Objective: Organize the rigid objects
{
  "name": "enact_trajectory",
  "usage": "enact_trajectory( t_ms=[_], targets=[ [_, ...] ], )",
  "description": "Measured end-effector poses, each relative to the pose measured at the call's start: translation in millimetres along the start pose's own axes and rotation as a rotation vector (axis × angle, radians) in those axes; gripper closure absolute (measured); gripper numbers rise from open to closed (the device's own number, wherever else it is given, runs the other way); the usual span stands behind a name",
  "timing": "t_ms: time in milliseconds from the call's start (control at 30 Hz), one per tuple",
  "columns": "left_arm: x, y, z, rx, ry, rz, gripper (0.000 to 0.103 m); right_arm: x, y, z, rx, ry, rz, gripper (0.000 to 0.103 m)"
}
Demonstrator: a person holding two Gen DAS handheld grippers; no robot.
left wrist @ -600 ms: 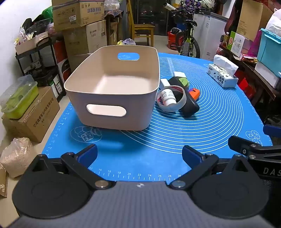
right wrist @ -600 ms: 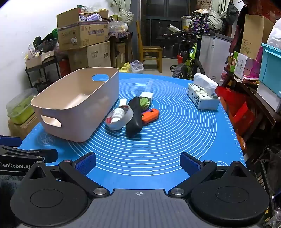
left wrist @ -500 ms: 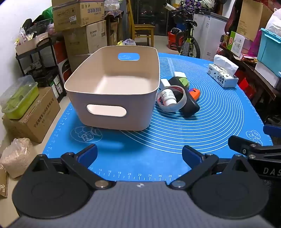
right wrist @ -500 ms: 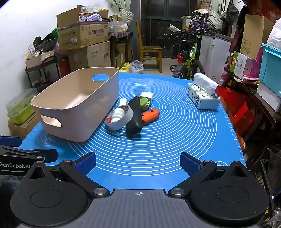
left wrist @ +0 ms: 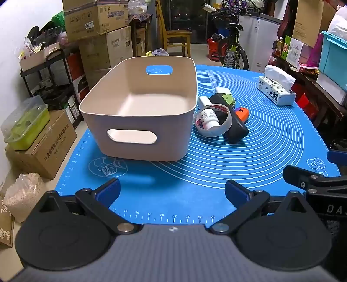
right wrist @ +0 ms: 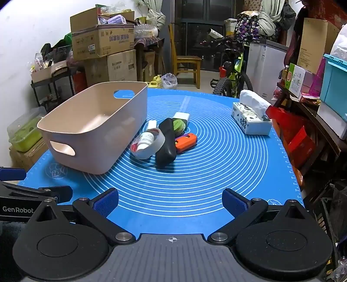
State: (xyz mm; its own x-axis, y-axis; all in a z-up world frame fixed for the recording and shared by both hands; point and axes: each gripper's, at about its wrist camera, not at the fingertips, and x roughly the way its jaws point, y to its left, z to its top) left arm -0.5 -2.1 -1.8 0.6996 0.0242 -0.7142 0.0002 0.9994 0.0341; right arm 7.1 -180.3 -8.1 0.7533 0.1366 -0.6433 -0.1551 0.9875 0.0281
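An empty beige bin (left wrist: 138, 121) (right wrist: 95, 138) with cut-out handles stands on the blue mat (left wrist: 216, 173) (right wrist: 216, 164), left of a pile of small objects. The pile holds a tape roll (left wrist: 213, 129) (right wrist: 149, 149) with a small white bottle (left wrist: 207, 117) (right wrist: 145, 138) inside it, a black case (left wrist: 235, 130) (right wrist: 166, 149), an orange object (left wrist: 242, 113) (right wrist: 186, 141), a green round object (left wrist: 227, 99) (right wrist: 178, 125) and a white block (left wrist: 222, 89) (right wrist: 182, 115). My left gripper (left wrist: 172, 192) is open and empty at the mat's near edge. My right gripper (right wrist: 170, 200) is open and empty, also near the front edge.
A tissue box (left wrist: 276, 91) (right wrist: 250, 119) sits at the mat's right side. Cardboard boxes (left wrist: 95, 19), a shelf, a chair (right wrist: 186, 63) and a bicycle (right wrist: 232, 80) stand beyond the table. Storage boxes (right wrist: 334, 86) line the right.
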Motion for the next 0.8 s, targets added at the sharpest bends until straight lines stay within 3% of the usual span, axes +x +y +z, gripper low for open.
enact_trajectory(
  t_ms=[800],
  targets=[
    [0.6,0.7,0.1,0.000,0.002,-0.005,0.002,1.6,3.9,-1.9,-0.003,0.003,0.000,0.002]
  ],
)
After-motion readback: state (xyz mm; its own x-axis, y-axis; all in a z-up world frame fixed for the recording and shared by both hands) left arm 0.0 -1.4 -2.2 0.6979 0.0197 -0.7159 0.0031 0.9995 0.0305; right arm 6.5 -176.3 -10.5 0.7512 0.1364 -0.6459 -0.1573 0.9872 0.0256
